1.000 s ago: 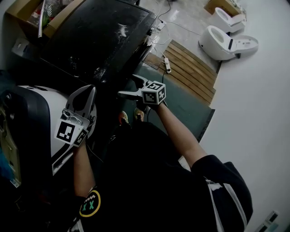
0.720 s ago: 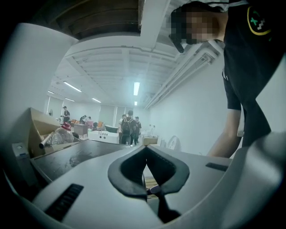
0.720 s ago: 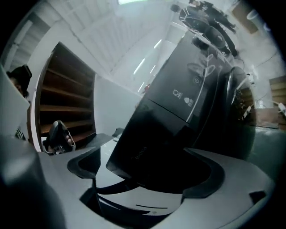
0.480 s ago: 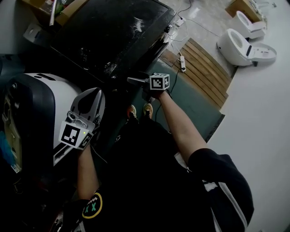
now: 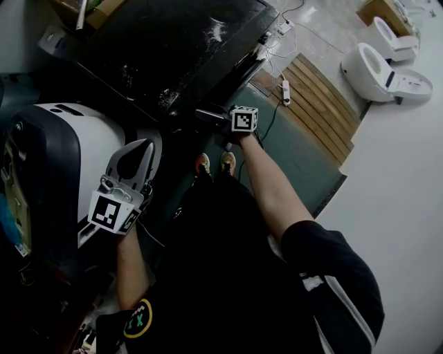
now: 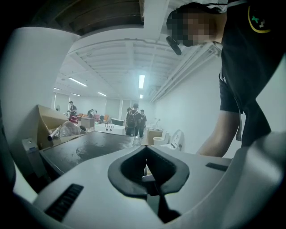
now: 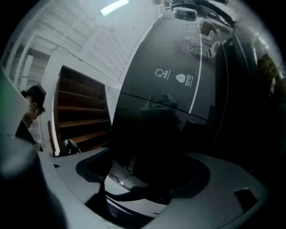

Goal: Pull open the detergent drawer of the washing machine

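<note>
Behind the washing machine, at the far left of the head view, stands an open cardboard box. From above we can hardly see what is in it. The left gripper view looks across the machine's dusty black top and shows a clear plastic bottle with a red cap lying in the box, with a grey tube beside it. That view alone also shows a group of people standing far down the hall. Only the head view takes in the two white toilets and the wooden slats on the floor.

Our left tongs are pressed together with nothing between them. They are held over a white rounded machine that stands beside the washing machine.

Our right tongs point at the upper front edge of the washing machine. They have just been closing, yet they are still spread. In their own view a dark part lettered "Midea" over a white band shows between them, and we see no pad pressing on it. That view is filled by the machine's glossy dark front, which the head view hides. The detergent drawer seems to be the panel with two small white symbols, flush with the front, though its outline is hard to trace in the dark.
</note>
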The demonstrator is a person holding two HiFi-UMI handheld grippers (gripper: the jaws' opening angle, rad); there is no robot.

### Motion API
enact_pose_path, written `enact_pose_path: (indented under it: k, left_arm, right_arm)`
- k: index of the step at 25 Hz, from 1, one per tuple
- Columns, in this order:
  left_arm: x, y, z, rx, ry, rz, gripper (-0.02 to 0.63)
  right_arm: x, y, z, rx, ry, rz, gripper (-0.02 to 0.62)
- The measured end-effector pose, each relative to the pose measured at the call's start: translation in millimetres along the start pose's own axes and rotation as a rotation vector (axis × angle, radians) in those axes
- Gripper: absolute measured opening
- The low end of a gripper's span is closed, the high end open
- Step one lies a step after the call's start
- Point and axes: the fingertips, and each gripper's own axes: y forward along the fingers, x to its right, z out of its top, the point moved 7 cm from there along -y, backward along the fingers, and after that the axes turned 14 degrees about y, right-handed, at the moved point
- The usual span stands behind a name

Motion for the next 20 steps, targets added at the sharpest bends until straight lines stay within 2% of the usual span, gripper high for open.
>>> enact_pose_path:
  k: [3, 7, 17, 20]
  left_arm:
    - [6, 3, -1, -0.019, 0.000, -0.014, 0.018]
    - [13, 8, 4, -0.030, 0.008, -0.032, 0.018]
    - [9, 6, 10, -0.042, 0.006, -0.022, 0.018]
    - [5, 5, 10, -0.027, -0.025, -0.012, 0.018]
  right_arm:
    - [2, -1, -2, 0.058, 0.082, 0.089, 0.388]
    - [8, -7, 0, 0.101, 0.130, 0.157, 0.340]
    - [17, -12, 1, 0.085, 0.179, 0.228, 0.309]
    - [19, -32, -6, 0.083, 0.178, 0.230, 0.273]
